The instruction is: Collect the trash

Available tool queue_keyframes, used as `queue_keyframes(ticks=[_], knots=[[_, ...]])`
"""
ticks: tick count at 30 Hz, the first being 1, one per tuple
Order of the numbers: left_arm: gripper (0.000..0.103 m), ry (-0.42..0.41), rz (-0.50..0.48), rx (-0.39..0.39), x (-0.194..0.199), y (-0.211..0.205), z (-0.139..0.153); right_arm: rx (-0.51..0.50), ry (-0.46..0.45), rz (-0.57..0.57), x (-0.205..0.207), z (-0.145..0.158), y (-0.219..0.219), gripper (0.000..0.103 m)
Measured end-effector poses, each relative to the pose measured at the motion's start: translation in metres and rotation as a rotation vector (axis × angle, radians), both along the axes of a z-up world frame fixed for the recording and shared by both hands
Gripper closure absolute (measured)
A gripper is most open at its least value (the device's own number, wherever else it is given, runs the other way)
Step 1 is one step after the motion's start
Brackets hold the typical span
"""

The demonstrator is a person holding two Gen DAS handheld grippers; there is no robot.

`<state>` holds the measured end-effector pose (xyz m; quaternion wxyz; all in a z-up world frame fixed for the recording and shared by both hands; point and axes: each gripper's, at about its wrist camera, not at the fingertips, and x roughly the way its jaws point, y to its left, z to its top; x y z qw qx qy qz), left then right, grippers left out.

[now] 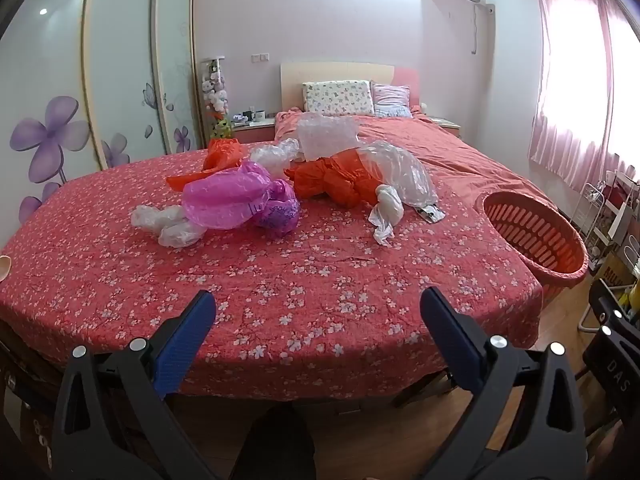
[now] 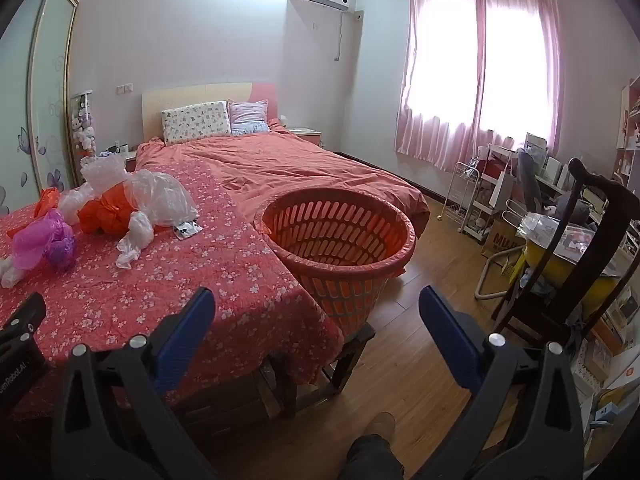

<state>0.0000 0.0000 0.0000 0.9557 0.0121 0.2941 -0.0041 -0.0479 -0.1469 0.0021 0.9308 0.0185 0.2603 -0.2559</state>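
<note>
While both the left gripper (image 1: 318, 320) and right gripper (image 2: 318, 320) gape wide and empty, crumpled plastic bags (image 1: 240, 200) lie left of the orange laundry basket (image 2: 340, 236).

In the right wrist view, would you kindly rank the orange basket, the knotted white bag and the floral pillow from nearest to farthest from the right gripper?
From the right gripper, open and empty:
1. Orange basket, just ahead, at the bed's near corner.
2. Knotted white bag, farther off to the left, on the floral bedspread.
3. Floral pillow, farthest, against the headboard.
</note>
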Motion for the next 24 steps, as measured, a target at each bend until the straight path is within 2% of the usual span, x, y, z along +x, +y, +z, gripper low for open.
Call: queue_keyframes(ticks=[24], knots=[[0.002,0.001,0.000,0.000,0.0001,-0.0002,0.0006,0.004,0.002,-0.001,0.0006,-0.0010,-0.0009,0.004]])
